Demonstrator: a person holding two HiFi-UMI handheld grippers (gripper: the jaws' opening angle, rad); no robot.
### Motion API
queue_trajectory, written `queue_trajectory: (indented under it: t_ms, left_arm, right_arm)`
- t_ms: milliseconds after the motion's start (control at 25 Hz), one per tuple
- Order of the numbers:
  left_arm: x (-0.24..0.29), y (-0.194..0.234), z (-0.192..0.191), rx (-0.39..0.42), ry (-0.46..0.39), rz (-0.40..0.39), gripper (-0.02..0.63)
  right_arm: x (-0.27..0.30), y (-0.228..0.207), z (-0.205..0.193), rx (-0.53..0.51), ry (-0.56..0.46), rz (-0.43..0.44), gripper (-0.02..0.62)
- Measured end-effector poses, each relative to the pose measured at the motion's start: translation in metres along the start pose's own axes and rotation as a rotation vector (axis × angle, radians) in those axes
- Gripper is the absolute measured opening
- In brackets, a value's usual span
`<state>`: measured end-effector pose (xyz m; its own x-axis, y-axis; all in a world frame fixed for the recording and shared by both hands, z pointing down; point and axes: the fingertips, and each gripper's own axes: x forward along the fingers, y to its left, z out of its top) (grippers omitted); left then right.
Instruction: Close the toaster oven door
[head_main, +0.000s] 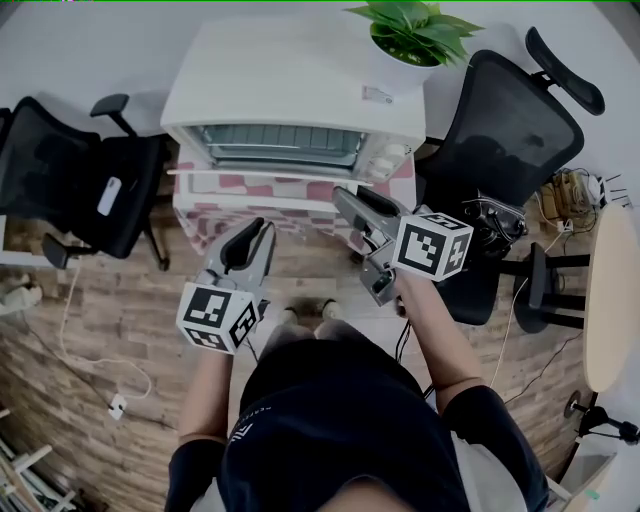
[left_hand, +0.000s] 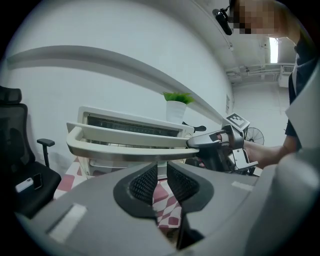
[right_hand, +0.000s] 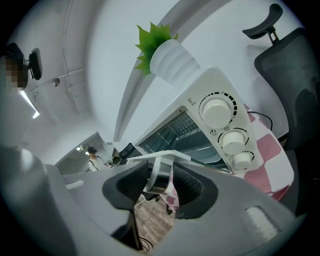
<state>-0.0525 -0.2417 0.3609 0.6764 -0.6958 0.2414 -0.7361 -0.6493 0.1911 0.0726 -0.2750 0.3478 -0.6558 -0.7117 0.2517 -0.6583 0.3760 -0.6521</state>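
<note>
A white toaster oven (head_main: 290, 90) stands on a red-and-white checked cloth (head_main: 232, 184). Its glass door (head_main: 270, 150) hangs partly open, with the pale handle bar (left_hand: 125, 147) out in front. My right gripper (head_main: 345, 195) is at the bar's right end. In the right gripper view the handle's end bracket (right_hand: 159, 172) sits between the pads of that gripper (right_hand: 161, 182), which press on it. My left gripper (head_main: 262, 230) is below the bar near its middle. Its pads (left_hand: 145, 182) stand a narrow gap apart with nothing between them, and the bar runs just above them.
A potted plant (head_main: 410, 35) sits on the oven's right rear corner. Black office chairs stand at the left (head_main: 90, 185) and right (head_main: 510, 130) of the small table. A round tabletop edge (head_main: 615, 300) is at far right. A white cable (head_main: 115, 405) lies on the brick-pattern floor.
</note>
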Motion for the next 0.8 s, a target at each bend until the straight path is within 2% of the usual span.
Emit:
queue_trajectory:
  t_ms: [280, 480, 800]
  left_arm:
    - [0.012, -0.001, 0.014, -0.026, -0.038, 0.031, 0.078]
    - [0.019, 0.0, 0.021, -0.038, -0.052, 0.051, 0.064]
    - [0.026, 0.004, 0.023, -0.042, -0.053, 0.086, 0.061]
  right_arm:
    - [0.006, -0.002, 0.019, 0.072, -0.025, 0.049, 0.16]
    - [0.012, -0.003, 0.033, 0.163, -0.035, 0.082, 0.163]
    - [0.018, -0.008, 0.048, 0.211, -0.057, 0.109, 0.172]
